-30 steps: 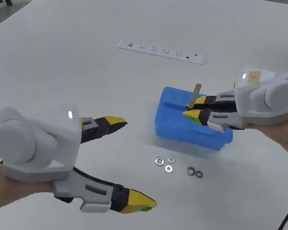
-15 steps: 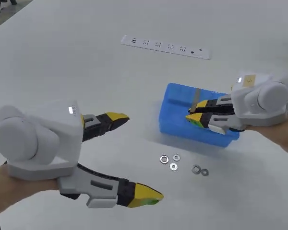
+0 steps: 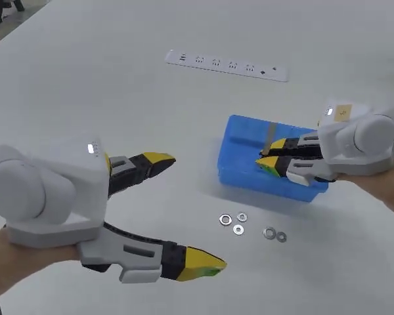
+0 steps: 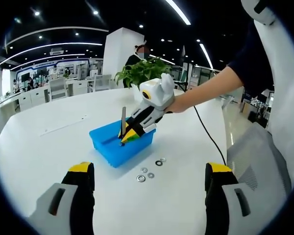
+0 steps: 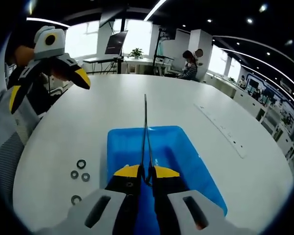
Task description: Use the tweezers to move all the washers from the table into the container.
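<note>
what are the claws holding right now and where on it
The right claw is shut on the tweezers, pinching them near one end. The left claw is open and holds nothing.

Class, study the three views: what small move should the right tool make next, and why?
Probably swing the right tool off the blue container and lower the tweezers toward the washers. It is shut on the tweezers over the container, while five washers lie on the table just in front of it.
</note>
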